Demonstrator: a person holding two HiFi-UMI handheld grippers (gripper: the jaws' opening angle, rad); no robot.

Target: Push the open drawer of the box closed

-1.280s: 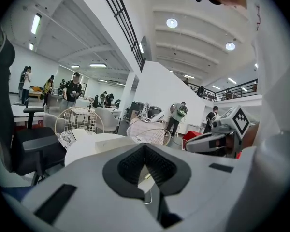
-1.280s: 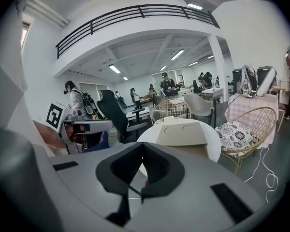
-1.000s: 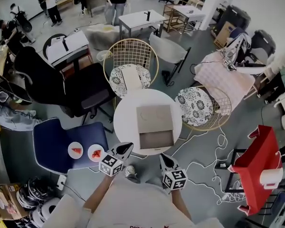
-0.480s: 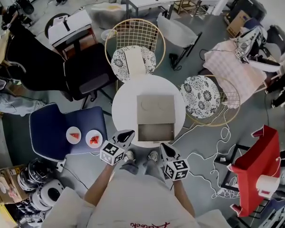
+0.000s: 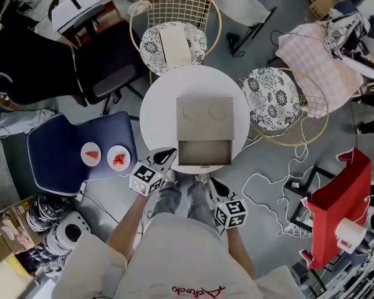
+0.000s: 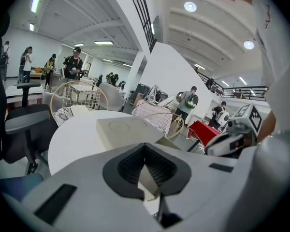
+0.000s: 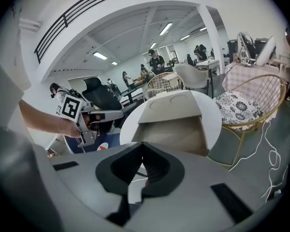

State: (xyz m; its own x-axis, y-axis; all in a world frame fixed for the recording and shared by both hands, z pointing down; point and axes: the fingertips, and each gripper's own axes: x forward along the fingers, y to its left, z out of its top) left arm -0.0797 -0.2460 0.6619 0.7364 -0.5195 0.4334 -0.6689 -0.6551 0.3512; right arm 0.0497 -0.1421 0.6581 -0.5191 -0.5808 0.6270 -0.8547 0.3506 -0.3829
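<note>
Progress: none visible yet. Flat grey-beige cardboard box (image 5: 204,113) sits approx centre of the round white worktop (image 5: 157,114), w/ its shallow drawer (image 5: 203,152) pulled out on the near side, towards the person, front edge close to the worktop rim. Drawer looks empty inside.

L tongs (image 5: 167,152) hang just off the drawer's near-left corner, over the worktop edge, not touching it. Jaws are together, nothing held. R tongs (image 5: 214,183) sit lower and nearer the person's body, clear of the worktop, also closed on nothing. The R gripper view looks straight into the open drawer, so that side seems lined up w/ it.

Left to do, by my reading: whole job. Bring a closed tip onto the drawer front and shove it away from the body till flush w/ the box. Box is light-looking and may slide on the smooth top, so the other tongs may need to brace it.

Writing: no brand or label on the box, only two round embossed rings on the lid. Black-and-white square codes on the tongs' cubes (image 5: 146,180). Red script on the person's shirt (image 5: 196,289) is too small to read.
</note>
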